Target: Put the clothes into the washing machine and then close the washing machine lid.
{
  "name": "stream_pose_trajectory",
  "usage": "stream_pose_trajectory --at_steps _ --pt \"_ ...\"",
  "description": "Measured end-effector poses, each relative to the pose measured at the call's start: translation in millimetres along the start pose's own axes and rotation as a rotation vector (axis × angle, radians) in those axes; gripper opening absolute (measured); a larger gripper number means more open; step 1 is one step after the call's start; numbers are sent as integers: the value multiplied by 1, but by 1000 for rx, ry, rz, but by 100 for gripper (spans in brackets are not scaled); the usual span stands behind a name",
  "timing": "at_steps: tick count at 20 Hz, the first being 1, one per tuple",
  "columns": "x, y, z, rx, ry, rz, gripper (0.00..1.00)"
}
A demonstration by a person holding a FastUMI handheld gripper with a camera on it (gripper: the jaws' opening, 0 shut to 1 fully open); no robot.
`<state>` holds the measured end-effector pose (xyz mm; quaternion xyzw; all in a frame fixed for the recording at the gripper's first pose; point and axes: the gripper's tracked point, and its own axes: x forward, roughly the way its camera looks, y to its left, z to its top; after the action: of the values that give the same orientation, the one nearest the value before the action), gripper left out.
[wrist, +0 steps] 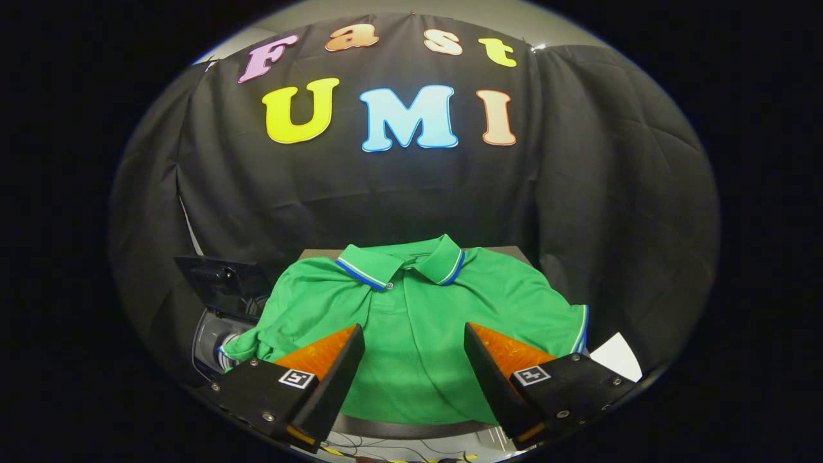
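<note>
Gripper view has my gripper (415, 337) spread wide and empty above the shirt (411, 315), which lies flat on the table, collar away, ready for a pinch, washer (215, 334) open just left beyond it

Cam rides the gripper (415, 334), looking forward and slightly down past its spread fingers at the nearby green polo shirt (411, 321).

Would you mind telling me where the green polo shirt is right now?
In the gripper view, the green polo shirt lies spread on a table just ahead of the open tongs, collar toward the black cloth wall, its sleeve draping over the washing machine.
</note>
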<state>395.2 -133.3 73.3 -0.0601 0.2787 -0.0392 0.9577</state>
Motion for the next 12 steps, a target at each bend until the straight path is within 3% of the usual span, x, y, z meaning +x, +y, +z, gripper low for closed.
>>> stream_pose_trajectory --at_steps 6,12 --pt "35 15 -4 13 83 62 96" --pt "48 15 -22 -44 164 60 96"
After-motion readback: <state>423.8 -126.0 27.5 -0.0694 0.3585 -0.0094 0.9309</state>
